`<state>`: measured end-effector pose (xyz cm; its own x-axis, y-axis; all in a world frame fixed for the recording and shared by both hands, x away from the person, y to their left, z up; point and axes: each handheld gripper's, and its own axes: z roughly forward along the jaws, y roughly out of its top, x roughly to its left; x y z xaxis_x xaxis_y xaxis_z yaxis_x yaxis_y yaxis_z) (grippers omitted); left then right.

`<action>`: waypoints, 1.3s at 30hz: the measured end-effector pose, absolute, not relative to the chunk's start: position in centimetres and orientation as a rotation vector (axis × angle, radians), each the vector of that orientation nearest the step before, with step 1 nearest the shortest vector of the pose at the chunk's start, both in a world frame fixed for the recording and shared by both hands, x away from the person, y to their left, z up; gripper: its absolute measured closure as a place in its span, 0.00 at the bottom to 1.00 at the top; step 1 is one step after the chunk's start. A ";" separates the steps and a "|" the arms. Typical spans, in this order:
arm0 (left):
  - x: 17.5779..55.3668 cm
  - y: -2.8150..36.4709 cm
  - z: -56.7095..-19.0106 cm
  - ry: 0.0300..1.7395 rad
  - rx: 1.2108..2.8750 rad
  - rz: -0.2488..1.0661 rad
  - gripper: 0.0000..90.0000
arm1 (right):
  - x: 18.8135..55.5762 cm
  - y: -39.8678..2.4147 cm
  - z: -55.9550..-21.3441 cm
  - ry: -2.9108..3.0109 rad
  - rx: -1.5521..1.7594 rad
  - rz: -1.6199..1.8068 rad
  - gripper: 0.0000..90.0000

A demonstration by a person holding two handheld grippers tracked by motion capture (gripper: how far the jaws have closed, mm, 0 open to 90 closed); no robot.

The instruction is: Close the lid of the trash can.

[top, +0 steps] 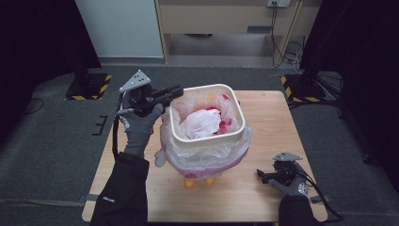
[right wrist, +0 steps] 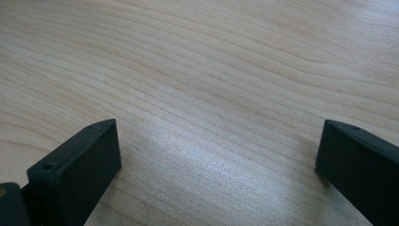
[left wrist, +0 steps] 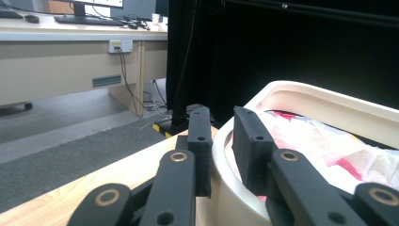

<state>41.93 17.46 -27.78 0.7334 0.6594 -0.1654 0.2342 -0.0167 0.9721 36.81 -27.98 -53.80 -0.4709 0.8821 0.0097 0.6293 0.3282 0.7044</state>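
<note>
Left forearm in a dark sleeve (top: pixel 123 190) comes up from the near edge, gloved left hand (top: pixel 139 127) raised w/ the left gripper (top: pixel 175 92) held roughly level, pointing right at the far-left corner of the cream bin (top: pixel 237 111). In the left gripper view the jaws straddle the bin's rim (left wrist: pixel 217 155): one pad outside, one inside, w/ a narrow gap between them and the rim in it; can't tell if they actually press on it. Grey three-cornered plate sits on top of this gripper, black cable hanging down beside the wrist. Bin stands mid-worktop, slightly left of centre, lined w/ a clear plastic bag (top: pixel 207 153) folded out over the rim and bulging down the sides. Inside: crumpled white bag or paper (top: pixel 202 123) plus red/pink bits, not identifiable. Small orange pieces (top: pixel 189 183) peek out at the bin's near base; a pale rounded thing just left of the base, unclear what. Wooden worktop (top: pixel 263 197) bare to the right. Right gripper (top: pixel 261 176) lies low near the near-right corner, right hand (top: pixel 294 186) on it, pointing left, well apart from the bin. Right gripper view: jaws wide apart, nothing between them, close above bare wood grain (right wrist: pixel 211 94). Beyond the worktop: grey floor, black stand bases w/ yellow-black tape either side, a desk w/ cables at far right.
</note>
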 end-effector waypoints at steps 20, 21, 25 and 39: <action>42.1 18.4 -27.6 0.730 1.611 0.372 0.85 | 36.8 -28.0 -53.8 2.226 1.336 0.922 0.01; 42.1 18.4 -27.6 0.731 1.610 0.371 0.85 | 36.8 -28.0 -53.8 2.223 1.339 0.924 0.01; 42.1 18.4 -27.6 0.726 1.592 0.358 0.85 | 36.8 -28.0 -53.8 2.223 1.339 0.924 0.01; 39.7 20.4 -26.0 0.713 1.473 0.527 0.55 | 36.8 -28.0 -53.8 2.223 1.339 0.923 0.01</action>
<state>39.68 20.42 -26.01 0.6946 0.7111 -0.1090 0.1052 0.0495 0.9932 36.82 -27.98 -53.80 -0.4712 0.8820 0.0092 0.6290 0.3287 0.7045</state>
